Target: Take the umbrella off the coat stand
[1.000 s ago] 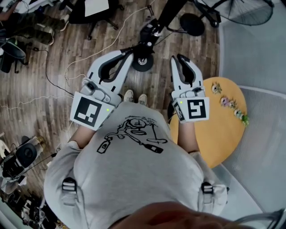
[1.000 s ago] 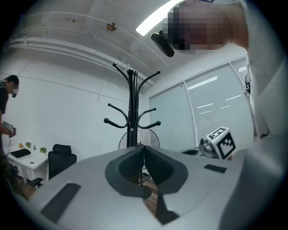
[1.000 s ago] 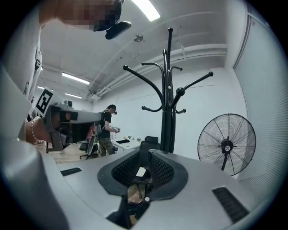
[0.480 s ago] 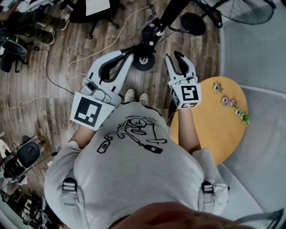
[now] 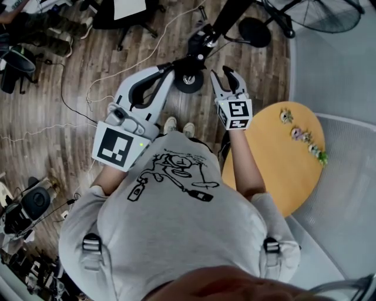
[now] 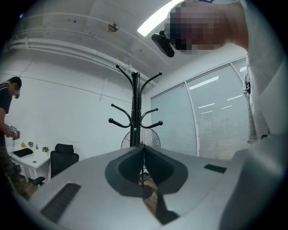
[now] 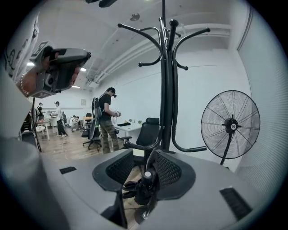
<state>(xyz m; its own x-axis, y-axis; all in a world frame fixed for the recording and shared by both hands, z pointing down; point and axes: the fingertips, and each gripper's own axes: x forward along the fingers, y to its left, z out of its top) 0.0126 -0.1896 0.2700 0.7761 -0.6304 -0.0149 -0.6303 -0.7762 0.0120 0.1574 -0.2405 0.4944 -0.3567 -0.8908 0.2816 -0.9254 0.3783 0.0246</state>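
Observation:
The black coat stand [image 7: 166, 90] rises just ahead of me; in the head view its pole [image 5: 226, 14] runs down to a round base [image 5: 188, 81]. A small black folded umbrella [image 7: 145, 184] hangs from a low hook of the stand. My right gripper [image 5: 226, 75] is close to the stand. Its jaws are opening, and the umbrella shows in the gap between them [image 7: 144, 170] without being pressed. My left gripper [image 5: 170, 67] points level at the coat stand [image 6: 135, 112] from the other side, shut with nothing in it.
A round orange table [image 5: 288, 170] with small figurines [image 5: 302, 136] stands at my right. A standing fan [image 7: 230, 125] is right of the stand. An office chair [image 7: 148, 130] and people [image 7: 107, 119] are behind it. Cables [image 5: 76, 100] lie on the wooden floor.
My right gripper has sunk and gone forward toward the stand's lower part, and its jaws have spread apart. The left gripper has stayed where it was.

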